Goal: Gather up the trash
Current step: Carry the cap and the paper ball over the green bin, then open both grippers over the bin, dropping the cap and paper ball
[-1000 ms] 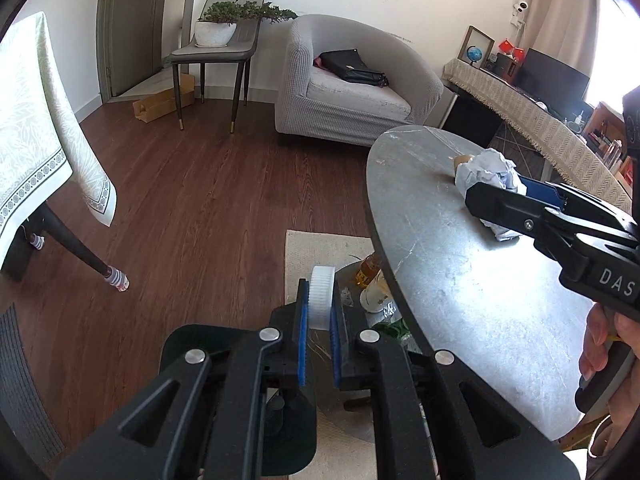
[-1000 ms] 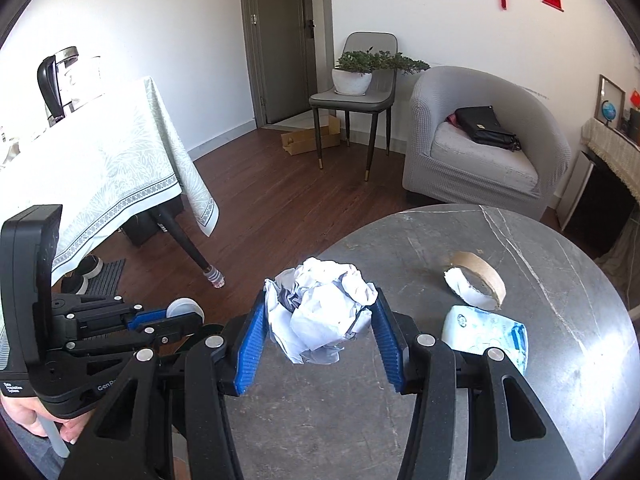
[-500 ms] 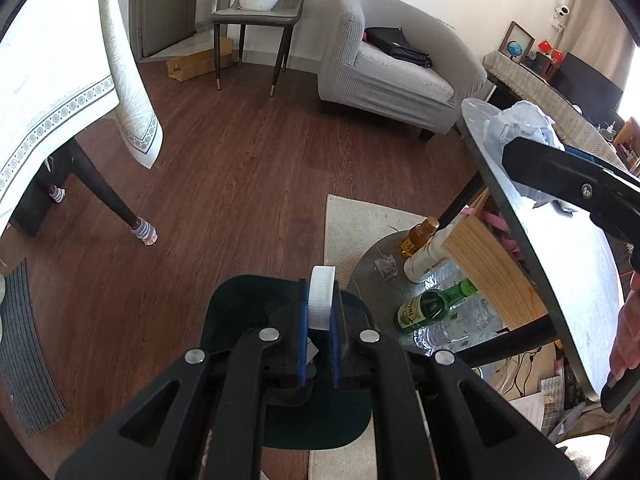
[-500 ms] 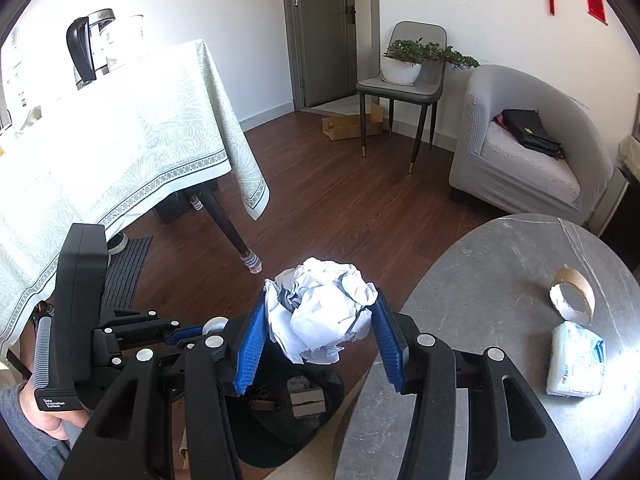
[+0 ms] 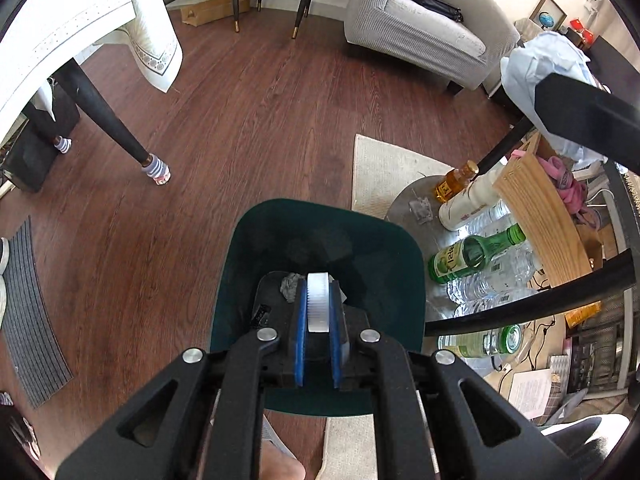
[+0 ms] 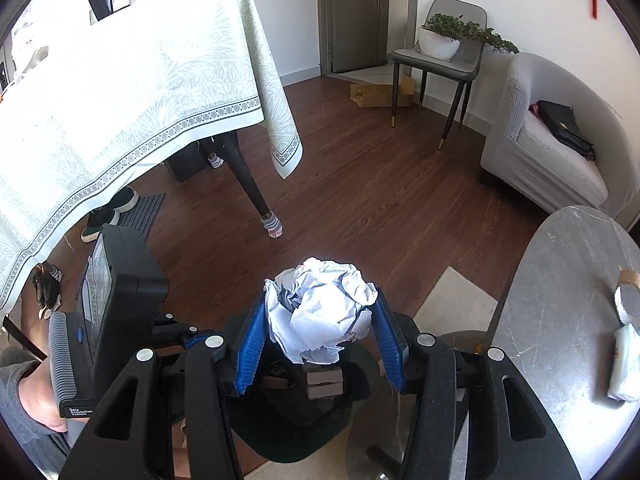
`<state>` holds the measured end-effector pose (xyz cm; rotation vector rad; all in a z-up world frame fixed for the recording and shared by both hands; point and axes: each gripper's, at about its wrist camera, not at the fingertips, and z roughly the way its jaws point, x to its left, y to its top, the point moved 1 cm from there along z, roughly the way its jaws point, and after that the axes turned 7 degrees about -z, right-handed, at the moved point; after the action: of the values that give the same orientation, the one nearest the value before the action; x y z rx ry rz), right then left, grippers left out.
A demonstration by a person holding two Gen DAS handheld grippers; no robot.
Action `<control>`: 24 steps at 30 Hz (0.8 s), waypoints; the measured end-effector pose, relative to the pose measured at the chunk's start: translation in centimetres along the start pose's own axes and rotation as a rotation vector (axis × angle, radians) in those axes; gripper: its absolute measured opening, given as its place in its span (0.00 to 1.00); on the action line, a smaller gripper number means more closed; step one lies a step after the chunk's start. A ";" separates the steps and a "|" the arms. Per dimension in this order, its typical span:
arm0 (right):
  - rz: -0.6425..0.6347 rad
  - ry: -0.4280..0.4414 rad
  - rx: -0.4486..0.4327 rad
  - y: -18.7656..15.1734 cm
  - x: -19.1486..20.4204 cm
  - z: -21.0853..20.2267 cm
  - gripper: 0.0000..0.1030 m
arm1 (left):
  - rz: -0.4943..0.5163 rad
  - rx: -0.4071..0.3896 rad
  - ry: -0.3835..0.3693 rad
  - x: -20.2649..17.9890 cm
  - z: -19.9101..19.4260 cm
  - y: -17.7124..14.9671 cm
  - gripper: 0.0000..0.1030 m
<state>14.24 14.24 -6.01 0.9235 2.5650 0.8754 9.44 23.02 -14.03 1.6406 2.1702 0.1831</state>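
Note:
My left gripper is shut on a white ribbed cap and hangs over the open dark green trash bin on the floor. Some scraps lie in the bin's bottom. My right gripper is shut on a crumpled white paper ball, held above the same bin; the ball also shows at the upper right of the left wrist view. A tape roll and a tissue pack lie on the grey round table.
Bottles and a wooden board sit under the grey table beside the bin. A table with a white cloth stands to the left, a grey armchair and a chair with a plant farther back.
Both grippers have swung from over the grey table down toward the floor. The left now hangs right over the bin with the cap, and the right has carried the paper ball above it.

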 end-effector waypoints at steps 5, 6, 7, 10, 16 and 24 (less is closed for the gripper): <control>-0.009 0.004 0.039 -0.2 0.4 1.4 0.49 | 0.012 0.002 0.026 0.4 0.2 -0.2 0.34; -0.013 0.005 0.047 -0.3 0.6 1.7 0.49 | 0.011 -0.004 0.025 0.6 0.0 -0.1 0.35; -0.016 0.005 0.054 -0.3 0.7 2.0 0.49 | 0.008 -0.013 0.024 0.8 -0.2 0.0 0.35; -0.028 0.006 0.075 -0.5 1.1 2.8 0.49 | -0.005 -0.048 0.027 1.6 -1.4 0.3 0.37; -0.052 0.006 0.127 -1.2 2.0 4.6 0.49 | -0.042 -0.133 0.034 3.1 -4.0 1.3 0.38; -0.092 0.005 0.197 -2.5 3.6 7.1 0.49 | -0.072 -0.224 -0.014 3.7 -7.5 2.3 0.36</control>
<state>13.43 18.17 -13.27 0.8473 2.7107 0.6098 7.68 28.28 -7.30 1.4339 2.1088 0.3775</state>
